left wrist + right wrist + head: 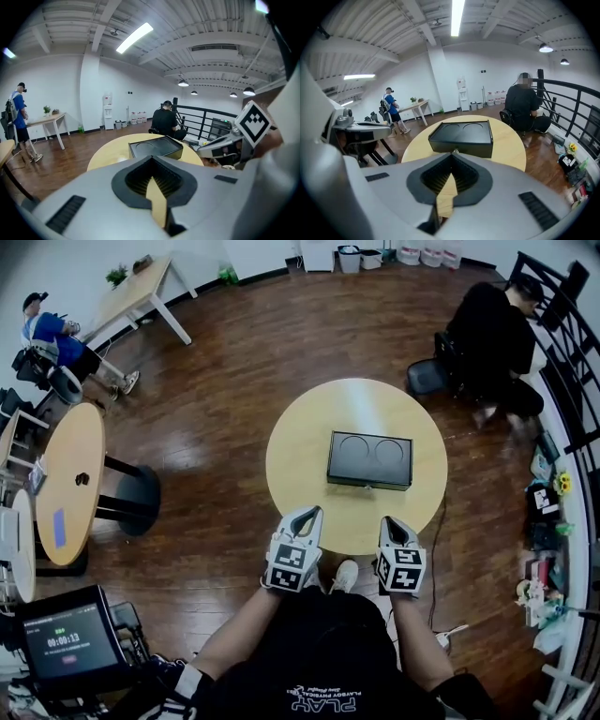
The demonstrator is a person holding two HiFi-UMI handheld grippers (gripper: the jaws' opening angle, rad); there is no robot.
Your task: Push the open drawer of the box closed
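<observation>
— Jaws on each side?
— Left gripper (151, 158) and right gripper (452, 154) are both pressed together with nothing in them, at the near edge of the round pale-wood tabletop (298, 454).
— And the black rectangular box with two round recesses (369, 459)?
— Mid-tabletop, well apart from both. Its drawer front, with a small knob (455, 151), faces near. I can't tell how far out it stands. It looks rigid and probably light, so it may slide: push squarely on the front.
</observation>
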